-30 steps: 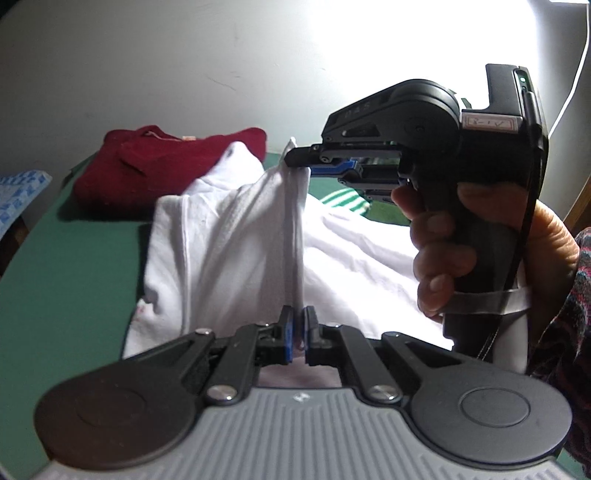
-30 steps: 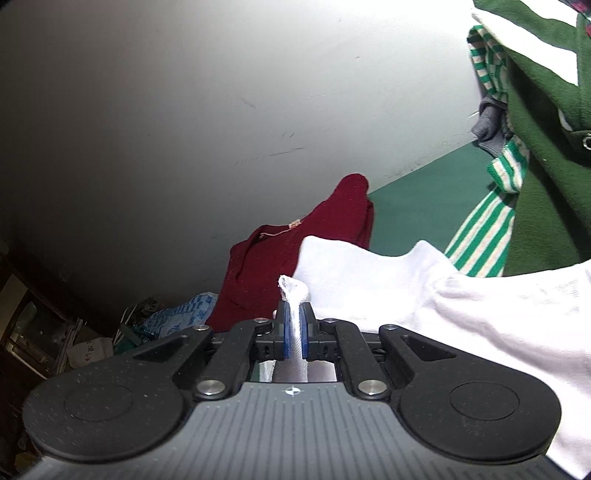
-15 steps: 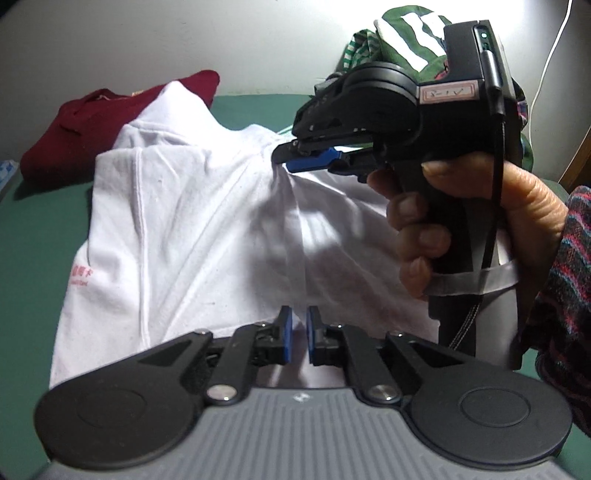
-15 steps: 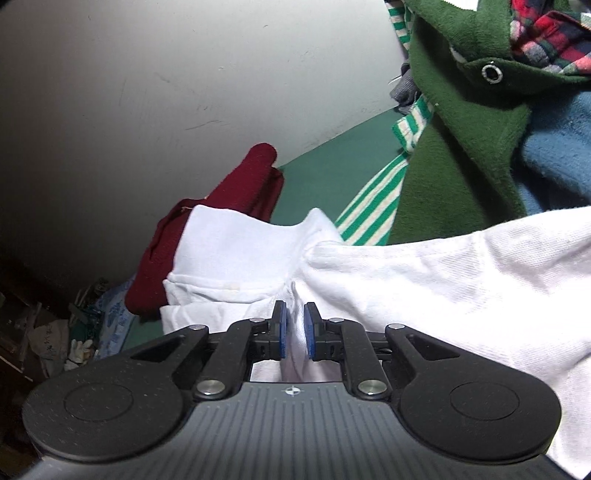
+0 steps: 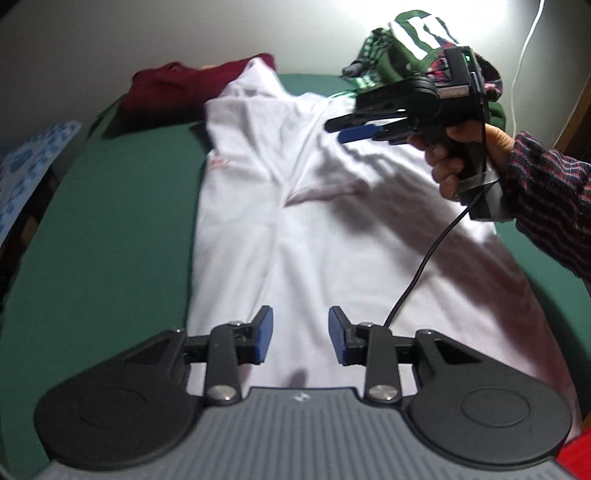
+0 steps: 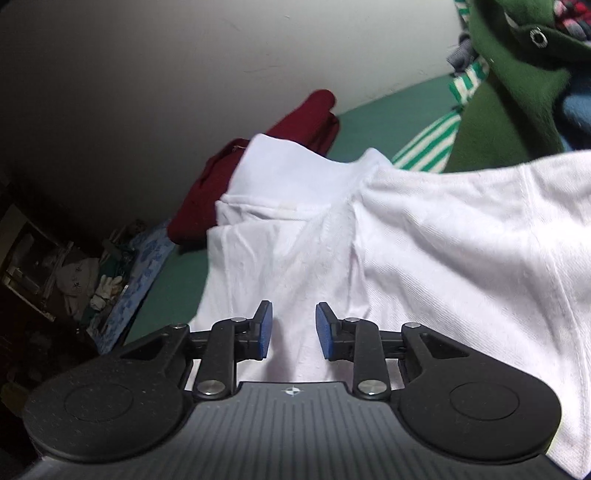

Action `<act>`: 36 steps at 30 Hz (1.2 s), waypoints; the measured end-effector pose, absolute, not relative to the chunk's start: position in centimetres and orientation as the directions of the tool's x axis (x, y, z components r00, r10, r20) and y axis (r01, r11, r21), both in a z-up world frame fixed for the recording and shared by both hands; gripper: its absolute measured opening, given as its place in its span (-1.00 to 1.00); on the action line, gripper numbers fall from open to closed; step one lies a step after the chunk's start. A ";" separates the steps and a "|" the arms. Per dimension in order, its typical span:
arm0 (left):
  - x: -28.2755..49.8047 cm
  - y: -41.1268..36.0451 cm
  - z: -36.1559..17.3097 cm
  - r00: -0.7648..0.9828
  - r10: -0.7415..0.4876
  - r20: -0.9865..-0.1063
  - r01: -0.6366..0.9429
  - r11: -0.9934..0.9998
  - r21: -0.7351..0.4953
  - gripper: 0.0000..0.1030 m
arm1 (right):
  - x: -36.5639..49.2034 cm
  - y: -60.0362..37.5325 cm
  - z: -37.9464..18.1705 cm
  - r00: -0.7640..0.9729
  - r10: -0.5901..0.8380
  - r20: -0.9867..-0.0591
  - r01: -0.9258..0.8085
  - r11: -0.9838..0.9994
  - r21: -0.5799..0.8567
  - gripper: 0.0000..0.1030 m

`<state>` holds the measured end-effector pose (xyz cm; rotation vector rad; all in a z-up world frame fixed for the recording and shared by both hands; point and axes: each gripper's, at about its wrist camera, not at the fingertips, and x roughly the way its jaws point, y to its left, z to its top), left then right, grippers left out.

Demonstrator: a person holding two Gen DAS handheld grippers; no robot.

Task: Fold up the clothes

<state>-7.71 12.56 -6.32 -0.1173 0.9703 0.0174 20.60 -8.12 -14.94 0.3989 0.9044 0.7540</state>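
White shirt [image 5: 295,229]: released since a second ago, now spread on green tabletop [image 5: 122,229]; left gripper [image 5: 300,338] and right gripper [image 6: 293,334] jaws opening, empty; next fold awaited.

A green tabletop [image 5: 122,206] stands against a pale wall [image 5: 147,33]. A blue patterned cloth [image 5: 26,177] hangs beside the tabletop's left edge; a white cable [image 5: 526,40] runs down the wall.

A green tabletop [image 5: 122,229] meets a plain pale wall [image 5: 184,33], brightly lit at the upper right. A white cable [image 5: 526,40] hangs down it. Dim clutter [image 6: 74,273] sits beyond the left edge.
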 end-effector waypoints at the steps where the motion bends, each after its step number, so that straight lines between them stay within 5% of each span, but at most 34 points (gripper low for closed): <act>1: -8.8 13.2 -6.3 0.553 -0.030 -0.833 -0.095 0.991 -0.098 -0.34 | 20.6 -8.3 -15.3 0.400 0.717 -0.571 -0.397 0.697 0.597 -0.53; 4: -12.4 14.6 -6.0 0.521 -0.009 -0.853 -0.153 0.983 -0.104 -0.33 | 20.6 -9.6 -15.4 0.457 0.664 -0.592 -0.342 0.745 0.573 -0.80; 9: -17.6 14.3 -6.3 0.471 0.105 -0.876 -0.133 0.990 0.047 -0.13 | 17.5 -9.2 -12.8 0.390 0.725 -0.567 -0.448 0.688 0.571 -0.60; 12: -19.9 15.0 -6.9 0.447 0.093 -0.890 -0.153 0.988 0.027 -0.06 | 13.8 -7.8 -12.0 0.278 0.762 -0.585 -0.528 0.630 0.569 -0.58; 28: -25.7 20.2 -9.3 0.497 -0.243 -0.833 -0.168 0.915 -0.368 -0.05 | 4.7 -4.9 -12.4 0.214 0.722 -0.658 -0.489 0.662 0.568 -0.47; 30: -26.0 20.9 -9.7 0.516 -0.280 -0.810 -0.177 0.890 -0.420 -0.11 | 4.1 -5.0 -12.2 0.230 0.717 -0.658 -0.473 0.674 0.568 -0.42; 33: -25.8 21.9 -10.2 0.530 -0.340 -0.777 -0.174 0.853 -0.492 -0.57 | 3.0 -5.0 -12.1 0.253 0.703 -0.664 -0.456 0.693 0.559 -0.42; 36: -26.1 22.9 -10.4 0.545 -0.385 -0.745 -0.162 0.824 -0.544 -0.55 | 2.1 -4.9 -12.0 0.272 0.692 -0.668 -0.442 0.707 0.552 -0.40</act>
